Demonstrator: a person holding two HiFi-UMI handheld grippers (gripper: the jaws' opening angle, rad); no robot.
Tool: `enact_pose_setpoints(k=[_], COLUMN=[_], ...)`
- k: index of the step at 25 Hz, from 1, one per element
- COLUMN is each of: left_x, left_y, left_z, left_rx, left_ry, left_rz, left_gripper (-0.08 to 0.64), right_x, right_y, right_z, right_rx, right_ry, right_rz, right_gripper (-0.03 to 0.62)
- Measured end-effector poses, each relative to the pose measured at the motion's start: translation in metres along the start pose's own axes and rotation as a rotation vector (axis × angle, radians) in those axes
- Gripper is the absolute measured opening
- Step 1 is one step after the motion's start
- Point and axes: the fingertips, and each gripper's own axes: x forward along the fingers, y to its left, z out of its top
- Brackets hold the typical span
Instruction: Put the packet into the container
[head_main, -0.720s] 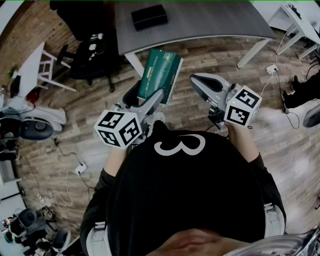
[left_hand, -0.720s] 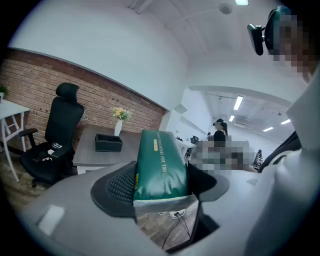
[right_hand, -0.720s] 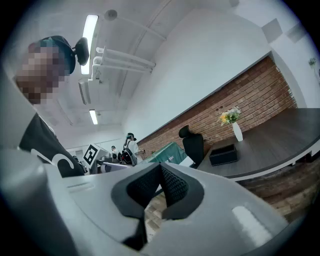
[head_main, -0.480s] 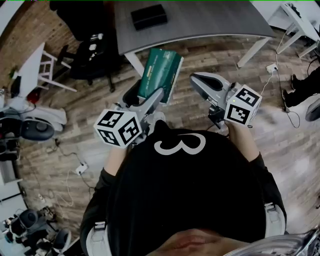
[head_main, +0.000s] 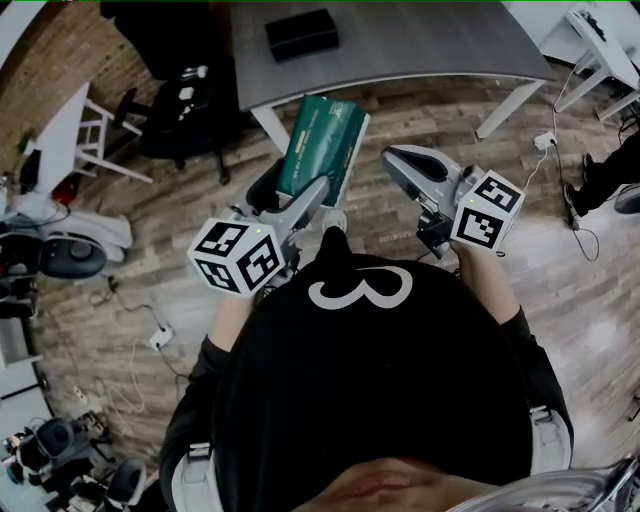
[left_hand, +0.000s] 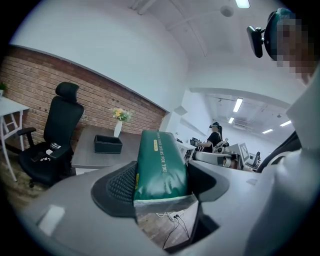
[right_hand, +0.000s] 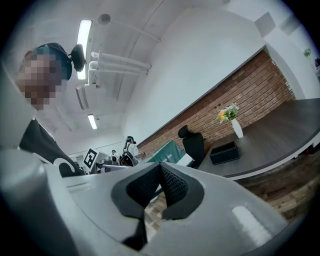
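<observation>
A green packet (head_main: 322, 148) with a clear end flap sticks forward out of my left gripper (head_main: 291, 196), which is shut on it; in the left gripper view the packet (left_hand: 160, 167) fills the gap between both pads. The container, a black open box (head_main: 300, 33), stands on the grey table (head_main: 420, 45) well ahead of the packet, and shows as a black box (left_hand: 108, 144) beside a vase. My right gripper (head_main: 394, 160) hovers to the packet's right, shut with nothing in it; its pads meet (right_hand: 160, 187). The right gripper view also catches the packet (right_hand: 167, 152) and the container (right_hand: 224, 152).
A black office chair (head_main: 185, 115) stands left of the table, with a white chair (head_main: 95, 135) further left. A vase of flowers (left_hand: 119, 125) sits on the table by the box. Cables and a power strip (head_main: 160, 335) lie on the wood floor. Other people work at the back.
</observation>
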Motion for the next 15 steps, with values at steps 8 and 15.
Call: enact_pose_setpoints(k=[8, 15], left_x=[0.028, 0.085], left_y=[0.030, 0.089], left_z=[0.006, 0.037], left_rx=[-0.003, -0.023], left_ry=[0.006, 0.051], left_rz=[-0.019, -0.039], left_gripper=[0.339, 0.339], right_x=[0.019, 0.065], right_y=[-0.035, -0.099], right_z=[0.000, 0.032], right_rx=[0.016, 0.050], right_ry=[0.000, 0.000], right_rz=[-0.033, -0.074], right_gripper=[0.002, 0.002])
